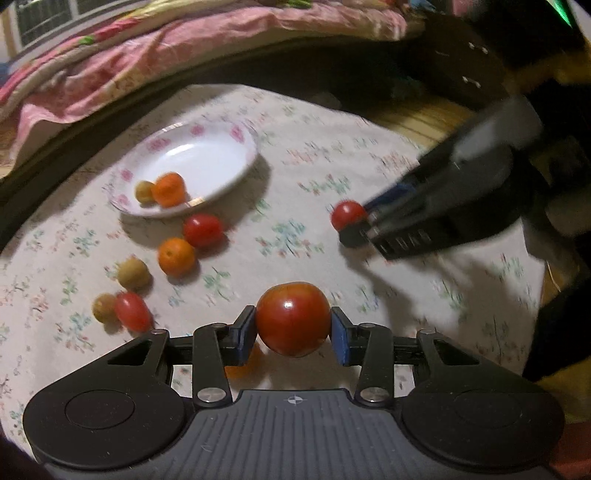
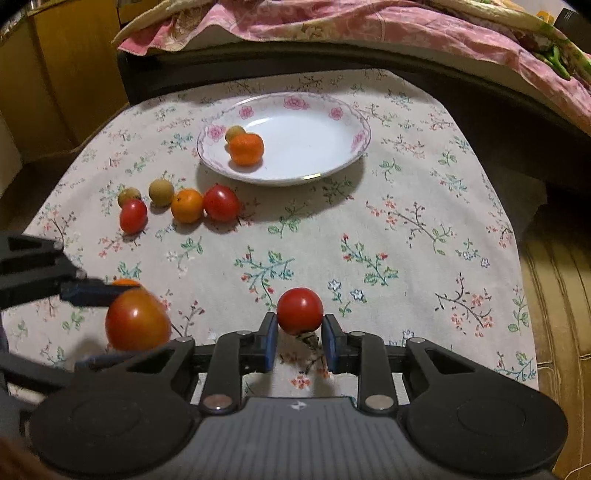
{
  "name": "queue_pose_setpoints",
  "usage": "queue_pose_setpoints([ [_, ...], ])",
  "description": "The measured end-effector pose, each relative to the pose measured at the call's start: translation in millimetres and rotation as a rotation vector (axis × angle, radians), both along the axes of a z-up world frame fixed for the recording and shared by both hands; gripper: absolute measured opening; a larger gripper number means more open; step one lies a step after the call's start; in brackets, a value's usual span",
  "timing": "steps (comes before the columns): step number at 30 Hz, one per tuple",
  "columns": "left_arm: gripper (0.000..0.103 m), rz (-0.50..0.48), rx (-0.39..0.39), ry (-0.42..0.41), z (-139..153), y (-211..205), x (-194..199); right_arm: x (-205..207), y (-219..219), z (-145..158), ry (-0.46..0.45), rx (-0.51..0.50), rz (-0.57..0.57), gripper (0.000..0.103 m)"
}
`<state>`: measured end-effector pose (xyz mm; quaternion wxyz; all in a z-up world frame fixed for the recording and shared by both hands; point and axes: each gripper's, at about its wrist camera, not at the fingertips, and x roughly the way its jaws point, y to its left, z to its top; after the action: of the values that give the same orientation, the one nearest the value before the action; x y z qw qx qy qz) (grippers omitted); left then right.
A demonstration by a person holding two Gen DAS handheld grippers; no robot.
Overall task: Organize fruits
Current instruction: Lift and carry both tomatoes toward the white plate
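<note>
While the left claw (image 1: 293, 328) pinches a big tomato (image 1: 293, 318) bottom centre, the right claw (image 2: 298, 338) grips a small tomato (image 2: 299, 310); plate (image 2: 332, 166) sits upper centre.

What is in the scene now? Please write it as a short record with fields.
left gripper: shut on large tomato
right gripper: shut on small tomato
plate: holds one orange and one small tan fruit
tablecloth: five loose fruits left of the plate: two tomatoes, one orange, two tan fruits
background: pink blanket
</note>
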<state>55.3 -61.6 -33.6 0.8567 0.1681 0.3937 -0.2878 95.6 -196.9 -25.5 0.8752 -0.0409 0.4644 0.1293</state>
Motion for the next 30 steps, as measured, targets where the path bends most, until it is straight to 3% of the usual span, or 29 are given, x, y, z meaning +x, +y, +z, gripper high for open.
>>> queue_pose_setpoints([
  [13,0.05,0.128,-0.025,-0.071,26.5,3.9,44.7,22.5,12.7,26.9,-0.058,0.081,-0.012,0.029],
  [30,0.049,0.232,-0.031,-0.105,40.8,12.2,103.1,82.0,22.7,43.4,-0.106,0.072,-0.066,0.029],
])
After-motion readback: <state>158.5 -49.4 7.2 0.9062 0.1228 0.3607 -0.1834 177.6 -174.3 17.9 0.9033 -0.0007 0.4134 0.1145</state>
